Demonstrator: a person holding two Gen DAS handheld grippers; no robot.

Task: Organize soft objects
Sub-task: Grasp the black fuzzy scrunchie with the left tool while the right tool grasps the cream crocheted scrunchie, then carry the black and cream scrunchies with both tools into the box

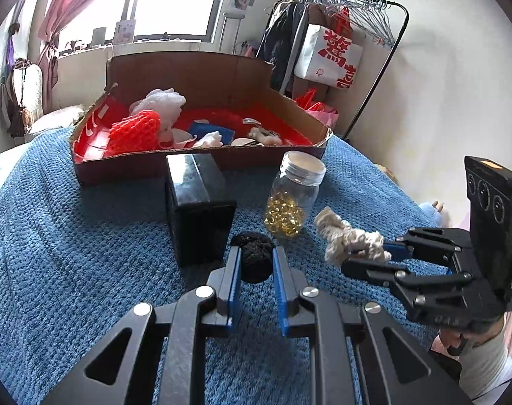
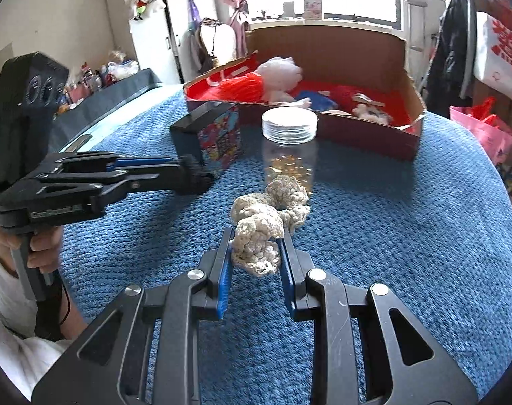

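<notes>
Both pickups look done. The left gripper [image 1: 256, 263] is clenched on a black fuzzy ball [image 1: 254, 258], and the right gripper [image 2: 256, 253] is clenched on a cream knotted rope toy [image 2: 266, 222], seemingly just clear of the blue blanket [image 1: 70, 236]. Next, both must be carried toward 12 o'clock, over the jar [image 1: 294, 195] and black tin [image 1: 197, 209], into the cardboard box [image 1: 202, 158]. It already holds a red mesh puff [image 1: 136, 131], a white plush [image 1: 161, 101] and smaller pieces.
</notes>
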